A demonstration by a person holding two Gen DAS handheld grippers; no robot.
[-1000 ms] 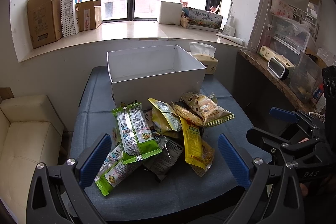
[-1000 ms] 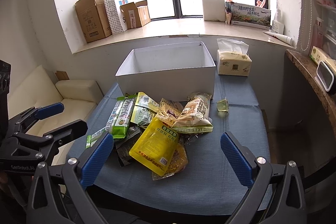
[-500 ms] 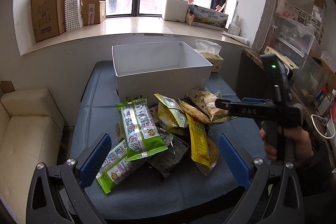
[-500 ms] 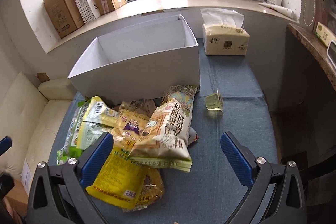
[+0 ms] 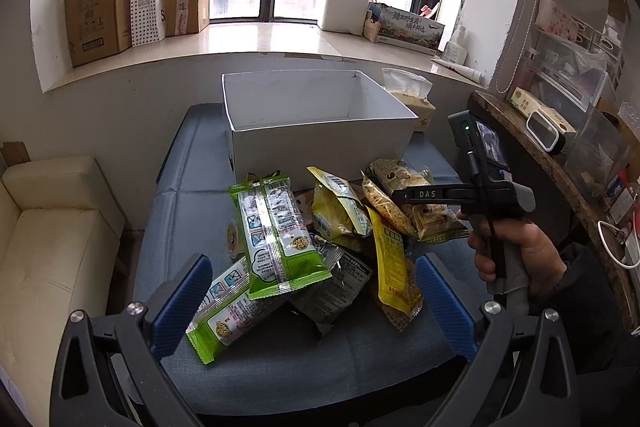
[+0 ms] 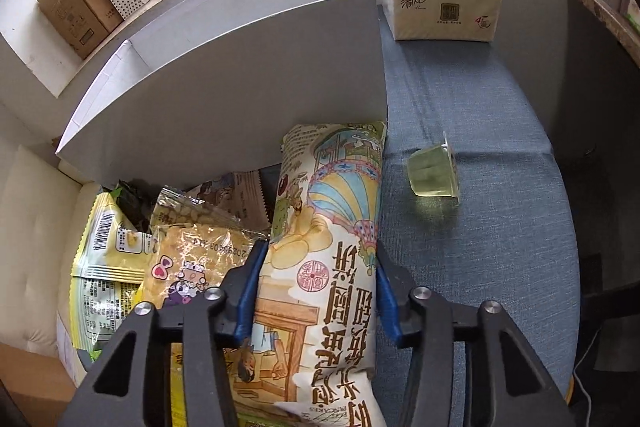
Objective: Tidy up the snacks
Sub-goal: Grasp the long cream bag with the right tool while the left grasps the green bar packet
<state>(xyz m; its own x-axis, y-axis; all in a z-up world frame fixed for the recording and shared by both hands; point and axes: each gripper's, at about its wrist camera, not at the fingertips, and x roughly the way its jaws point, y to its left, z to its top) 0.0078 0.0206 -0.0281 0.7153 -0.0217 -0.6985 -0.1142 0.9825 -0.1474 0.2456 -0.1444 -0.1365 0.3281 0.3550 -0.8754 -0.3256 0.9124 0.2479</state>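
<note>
Both grippers were black frames with silver screws and ribbed blue fingers; the right gripper bore "DAS" — a dark sleeve behind its hand.

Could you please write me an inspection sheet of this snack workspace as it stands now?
Surface: blue cloth table, bare at the near edge.
Job's things: open white box with no snacks seen inside; snack pile in front, green packet on top, yellow pouch beside it.
Clutter: tissue pack; jelly cup on its side.
Grippers: left claw open over the pile; right claw shut on the balloon-print bag.
Cables: white cable at the right.
Surroundings: cardboard boxes on the windowsill; cream sofa.
</note>
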